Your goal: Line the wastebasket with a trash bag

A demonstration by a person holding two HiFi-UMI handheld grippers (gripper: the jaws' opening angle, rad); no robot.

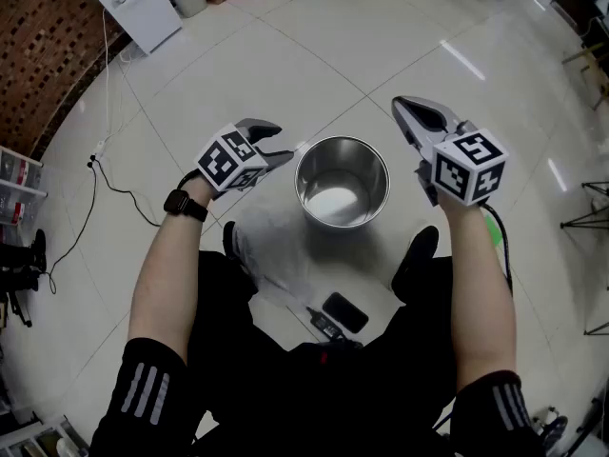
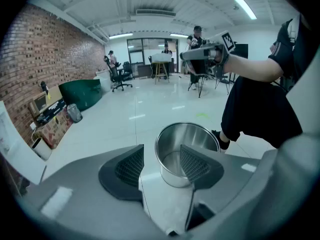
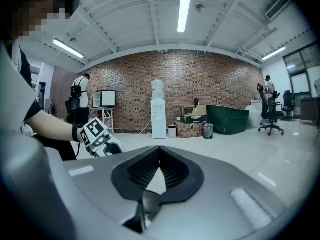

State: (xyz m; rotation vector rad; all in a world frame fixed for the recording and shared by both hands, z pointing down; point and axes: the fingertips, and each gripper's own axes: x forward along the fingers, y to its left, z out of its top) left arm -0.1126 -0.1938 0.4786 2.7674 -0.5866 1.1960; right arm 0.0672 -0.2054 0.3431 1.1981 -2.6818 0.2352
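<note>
My left tongs stand apart, gripping nothing, near the trash bag, which lies crumpled on the floor beside the bare wastebasket. My right tongs are closed and empty. I judge the lining hasn't started.

A black phone is lying on the shiny white floor, and a thin black cable is snaking across it near the brick wall. A white water cooler is standing against that wall, with cardboard boxes and a small bin sitting beside it — then a big green thing. An office chair is standing nearby. A long ceiling light is glowing overhead — a person is standing far off.
</note>
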